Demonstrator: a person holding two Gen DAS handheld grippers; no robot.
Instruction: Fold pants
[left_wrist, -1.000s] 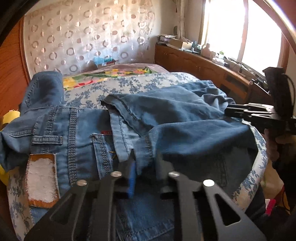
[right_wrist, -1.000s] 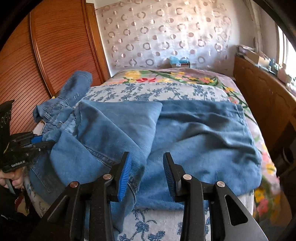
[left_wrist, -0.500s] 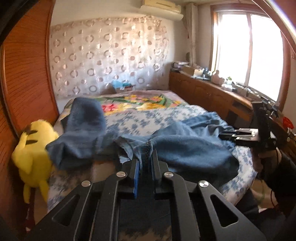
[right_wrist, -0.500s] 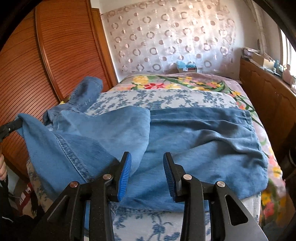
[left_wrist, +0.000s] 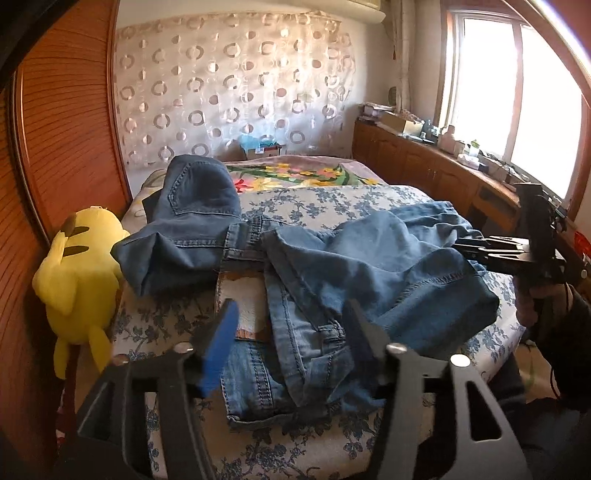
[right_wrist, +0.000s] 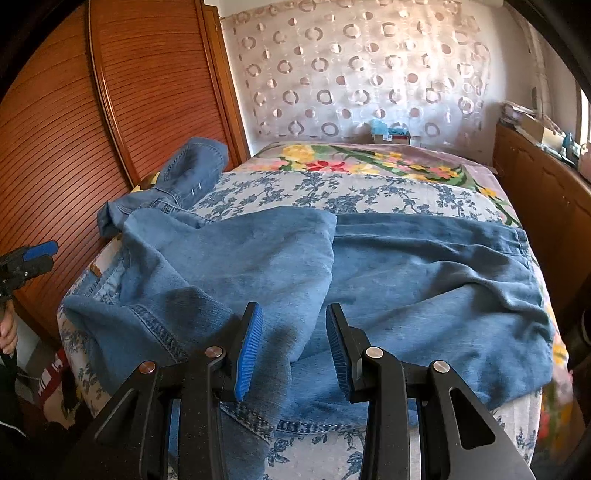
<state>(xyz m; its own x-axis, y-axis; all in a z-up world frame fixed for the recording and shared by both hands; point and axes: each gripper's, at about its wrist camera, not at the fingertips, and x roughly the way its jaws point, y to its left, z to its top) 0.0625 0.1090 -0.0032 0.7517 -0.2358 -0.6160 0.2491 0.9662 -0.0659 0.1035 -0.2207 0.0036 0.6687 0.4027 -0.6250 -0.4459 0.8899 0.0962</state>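
Bedroom with a floral-sheeted bed (right_wrist: 369, 192). The jeans (right_wrist: 406, 280) lie rumpled across it, one leg flopped back over the rest. Left tool (left_wrist: 291, 339) has just been spreading, pads clear of the denim. Right tool (right_wrist: 293, 343) sits half-spread, gripping nothing. Yellow plush (left_wrist: 79, 280) hangs off the bed's edge.

A bed (right_wrist: 369, 192) with a blue-flowered sheet fills the room, a bright floral blanket (right_wrist: 369, 162) across its far end. Behind it hangs a pale curtain (left_wrist: 229, 92) patterned with rings. A ribbed wooden wardrobe (right_wrist: 92, 122) stands along one side, a low wooden cabinet (left_wrist: 424, 166), cluttered on top, along the other beneath a sunlit window (left_wrist: 517, 88). A yellow plush toy (left_wrist: 81, 280) leans between bed and wardrobe.
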